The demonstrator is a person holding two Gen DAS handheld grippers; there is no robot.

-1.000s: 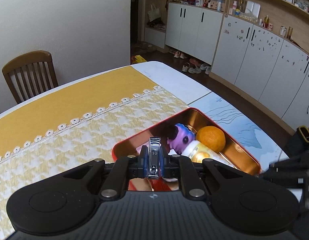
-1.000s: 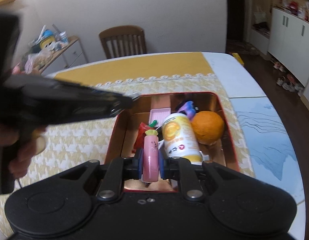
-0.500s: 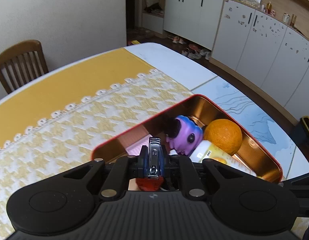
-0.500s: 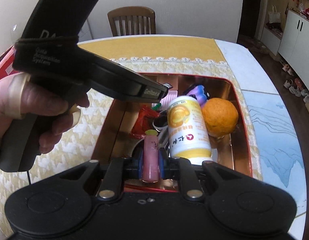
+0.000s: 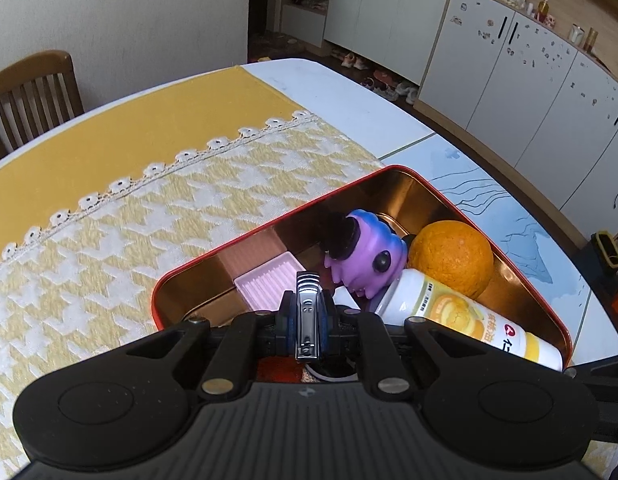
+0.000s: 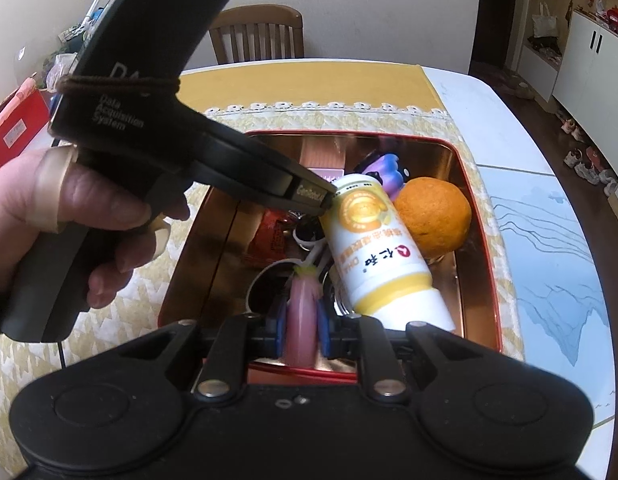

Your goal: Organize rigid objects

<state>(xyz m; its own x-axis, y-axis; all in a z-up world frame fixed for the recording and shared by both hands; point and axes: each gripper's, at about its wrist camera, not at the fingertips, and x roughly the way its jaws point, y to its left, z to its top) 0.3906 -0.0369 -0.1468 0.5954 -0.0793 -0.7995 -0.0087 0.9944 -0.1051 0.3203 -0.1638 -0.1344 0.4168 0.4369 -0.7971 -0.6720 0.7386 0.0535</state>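
Over the red tin point(image 5: 547, 312), my left gripper point(image 5: 307, 326) clamps the stiff, slick nail clipper point(image 5: 307, 320) mid-body, my right gripper point(image 6: 303, 332) the light pink tube point(image 6: 302, 316).

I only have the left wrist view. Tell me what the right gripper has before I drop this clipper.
Observer: The right gripper is shut on a pink toy, over the near end of the tin.
Operator: Report what lies beneath my jaws.
Observer: A red packet and a white cord loop, left of the bottle.
Operator: Say where my tip sits.
Observer: The left gripper is at the bottle's far end. I cannot tell whether they touch.
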